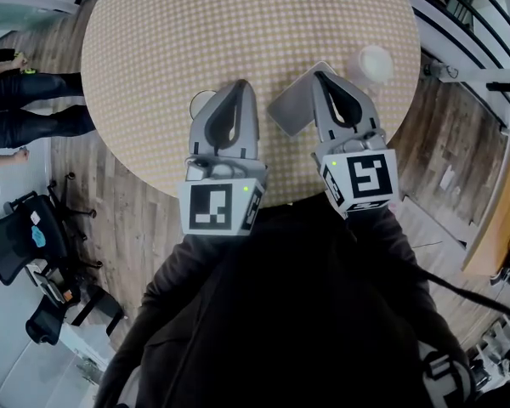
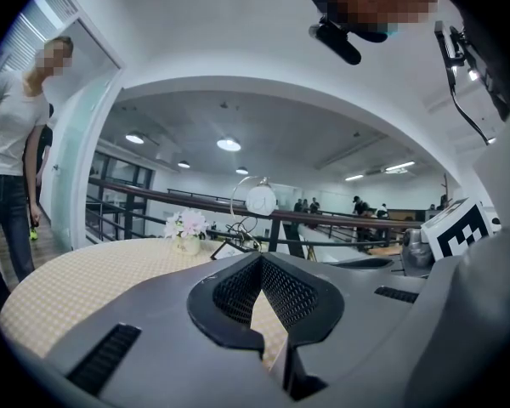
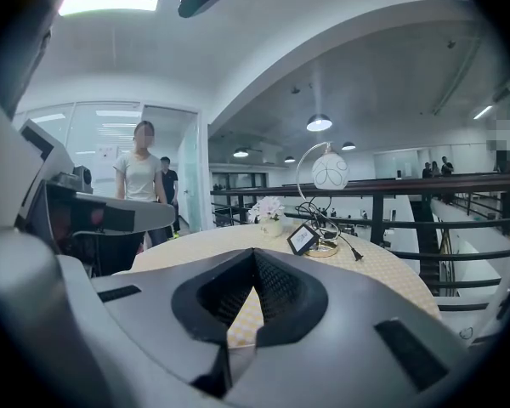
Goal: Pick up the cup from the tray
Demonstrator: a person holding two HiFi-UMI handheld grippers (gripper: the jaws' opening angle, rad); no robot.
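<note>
Head view: both tools are held over the near edge of the round, checked desk (image 1: 195,24). The left tool (image 1: 240,84) and the right tool (image 1: 317,74) are each clenched and empty. A grey tray (image 1: 287,109) lies between them, its right part hidden under the right tool. The white cup (image 1: 375,65) stands on the desk just right of that tool, off the visible part of the tray. The marker cubes (image 1: 217,207) bear only black-and-white square patterns.

Left gripper view: the jaws meet at the tips with nothing between them. Beyond them stand a flower pot (image 2: 185,230) and a globe lamp (image 2: 260,200).

Right gripper view: the jaws are together. The print on the small framed sign (image 3: 303,239) is too small to read.
</note>
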